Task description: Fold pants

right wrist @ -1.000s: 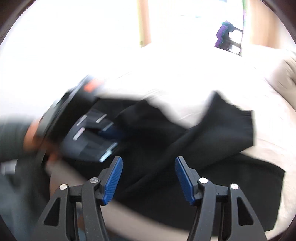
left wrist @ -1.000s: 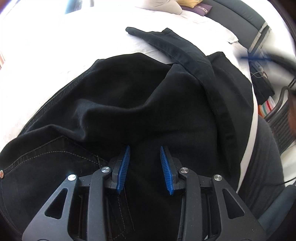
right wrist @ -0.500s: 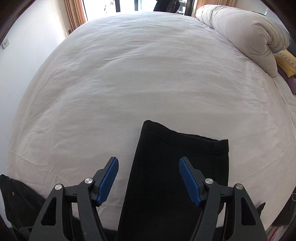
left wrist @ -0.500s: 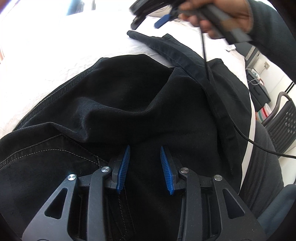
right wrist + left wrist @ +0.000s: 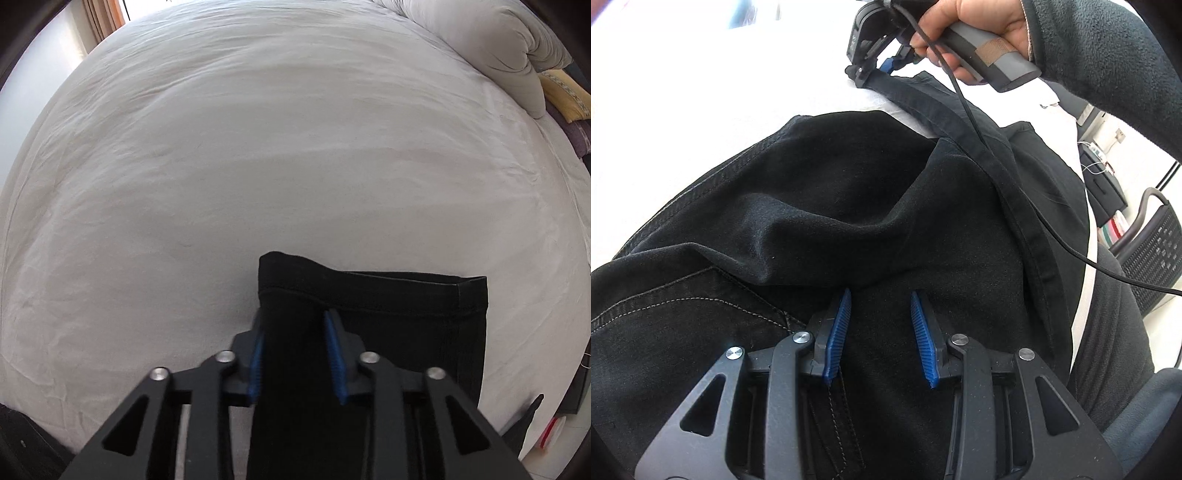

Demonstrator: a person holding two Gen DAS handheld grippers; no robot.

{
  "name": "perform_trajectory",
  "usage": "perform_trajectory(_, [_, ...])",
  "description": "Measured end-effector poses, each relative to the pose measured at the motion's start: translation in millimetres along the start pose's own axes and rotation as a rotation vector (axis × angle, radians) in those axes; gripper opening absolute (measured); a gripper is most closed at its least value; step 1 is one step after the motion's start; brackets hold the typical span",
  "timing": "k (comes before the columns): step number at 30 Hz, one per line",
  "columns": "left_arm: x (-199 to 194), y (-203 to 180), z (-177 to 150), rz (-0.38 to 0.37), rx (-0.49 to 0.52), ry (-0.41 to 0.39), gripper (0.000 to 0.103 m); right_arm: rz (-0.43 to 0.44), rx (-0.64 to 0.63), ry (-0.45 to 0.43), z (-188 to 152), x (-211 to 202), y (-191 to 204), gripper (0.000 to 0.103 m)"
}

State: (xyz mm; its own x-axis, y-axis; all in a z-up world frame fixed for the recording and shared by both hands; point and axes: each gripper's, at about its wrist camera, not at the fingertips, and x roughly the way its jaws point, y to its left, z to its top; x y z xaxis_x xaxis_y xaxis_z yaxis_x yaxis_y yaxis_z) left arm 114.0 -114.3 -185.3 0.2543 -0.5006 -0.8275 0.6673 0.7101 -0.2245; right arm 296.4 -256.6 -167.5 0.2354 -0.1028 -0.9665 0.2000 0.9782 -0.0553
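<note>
Black pants (image 5: 849,192) lie bunched on a white bed (image 5: 258,147). In the left wrist view my left gripper (image 5: 879,295) sits at the waist end. A thick fold with a seam fills the gap between its blue pads, which grip it. One leg (image 5: 960,114) stretches away to the far end, where a person's hand (image 5: 964,33) holds my right gripper (image 5: 875,70) down on it. In the right wrist view my right gripper (image 5: 292,317) is closing its jaws on the left corner of the leg hem (image 5: 406,295). The fabric bulges up between the pads.
A rolled grey pillow (image 5: 480,48) and a yellow cushion (image 5: 565,96) lie at the bed's far right. A black mesh chair (image 5: 1156,251) stands beside the bed. A black cable (image 5: 1052,229) trails from the right gripper across the pants.
My right gripper swung over to the leg's end, dropped onto the hem, and its jaws narrowed around the fabric. My left gripper has kept its place and its hold.
</note>
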Motion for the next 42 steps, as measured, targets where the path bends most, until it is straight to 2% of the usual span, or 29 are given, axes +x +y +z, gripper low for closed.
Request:
perform_trajectory(2, [-0.4,-0.4,0.6,0.003,0.000,0.001,0.033,0.040,0.025,0.000,1.0,-2.2,-9.2,0.009])
perform_trajectory(4, [-0.3,-0.6,1.0,0.005,-0.002,0.001,0.033,0.073,0.059,-0.022,1.2,-8.7,-19.0,0.004])
perform_trajectory(8, [-1.2,-0.1,2.1,0.004,-0.020,-0.002,0.033,0.116,0.096,-0.122,-6.4,-42.0,-40.4,0.004])
perform_trajectory(14, [-2.2,0.5,2.6,0.020,-0.063,-0.012,0.033,0.219,0.216,-0.343,-24.5,-119.2,-109.7,0.004])
perform_trajectory(18, [-2.7,1.2,1.9,0.025,-0.082,-0.015,0.033,0.268,0.299,-0.504,-64.8,-172.1,-162.5,0.004])
perform_trajectory(21, [-3.8,1.9,1.4,0.026,-0.093,-0.015,0.033,0.318,0.377,-0.612,-116.6,-199.6,-202.6,0.003])
perform_trajectory(23, [-4.6,1.6,0.9,0.032,-0.091,-0.016,0.033,0.313,0.441,-0.652,-156.0,-206.3,-223.6,0.003])
perform_trajectory(26, [-4.9,-1.1,-0.8,0.048,-0.081,-0.016,0.033,0.310,0.599,-0.673,-225.1,-192.6,-262.1,0.003])
perform_trajectory(30, [-6.7,-5.2,-1.7,0.069,-0.078,-0.016,0.033,0.325,0.838,-0.620,-307.7,-142.8,-300.6,0.003])
perform_trajectory(32, [-7.3,-7.0,-2.6,0.079,-0.078,-0.018,0.033,0.329,0.903,-0.595,-336.1,-122.0,-307.1,0.003])
perform_trajectory(36, [-9.1,-14.5,-2.9,0.096,-0.079,-0.018,0.033,0.315,0.896,-0.568,-355.8,-101.4,-307.9,0.004])
perform_trajectory(42, [-3.4,-32.1,0.4,0.128,-0.084,-0.014,0.033,0.343,0.839,-0.582,-340.1,-102.0,-311.1,0.004])
